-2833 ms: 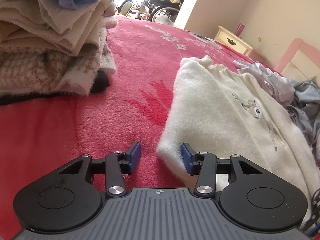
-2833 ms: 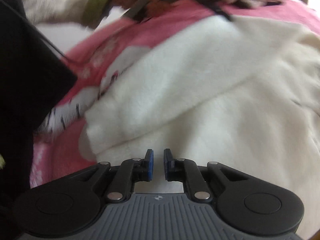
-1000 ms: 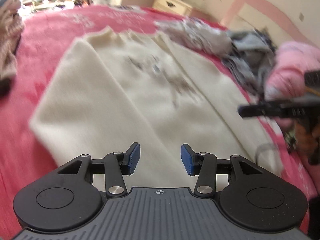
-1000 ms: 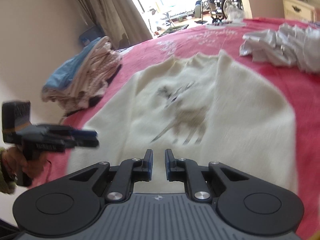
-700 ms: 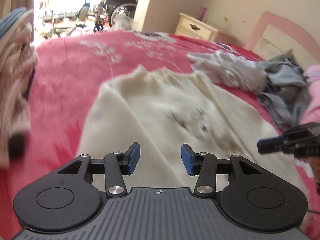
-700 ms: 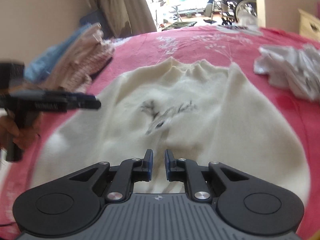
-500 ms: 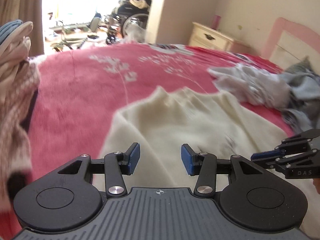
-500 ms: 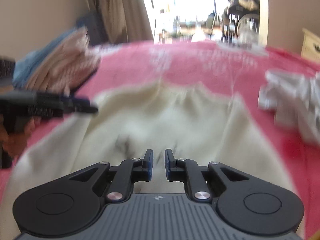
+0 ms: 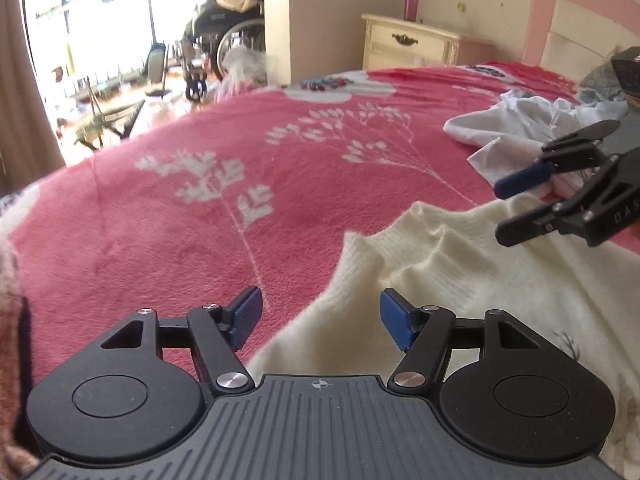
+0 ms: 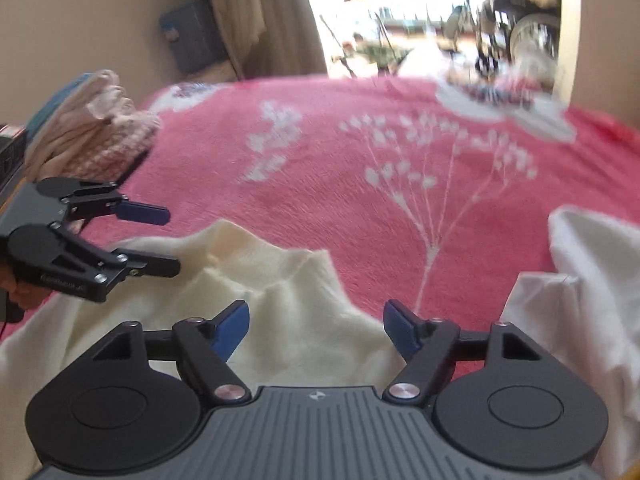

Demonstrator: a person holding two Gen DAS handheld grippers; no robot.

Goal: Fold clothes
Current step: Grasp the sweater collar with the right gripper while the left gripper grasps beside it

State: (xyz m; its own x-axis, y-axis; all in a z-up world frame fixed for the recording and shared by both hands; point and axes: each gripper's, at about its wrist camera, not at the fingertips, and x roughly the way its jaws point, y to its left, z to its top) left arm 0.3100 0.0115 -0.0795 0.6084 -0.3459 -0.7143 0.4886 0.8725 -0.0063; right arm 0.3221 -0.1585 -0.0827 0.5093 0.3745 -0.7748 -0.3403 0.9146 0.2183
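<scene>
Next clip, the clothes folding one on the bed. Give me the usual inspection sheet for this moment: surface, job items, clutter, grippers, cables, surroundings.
Surface: red blanket with white plant print, covering the bed.
Job's things: cream sweater lying spread, collar end toward the far side of the bed; folded stack at the left edge.
Clutter: crumpled white garment on the right, beside the sweater.
Grippers: left gripper open, over the sweater's left shoulder; right gripper open, over the right shoulder; neither holds cloth.
Cables: nothing seen.
Surroundings: nightstand, pink headboard, wheelchair by a bright window, curtain.
</scene>
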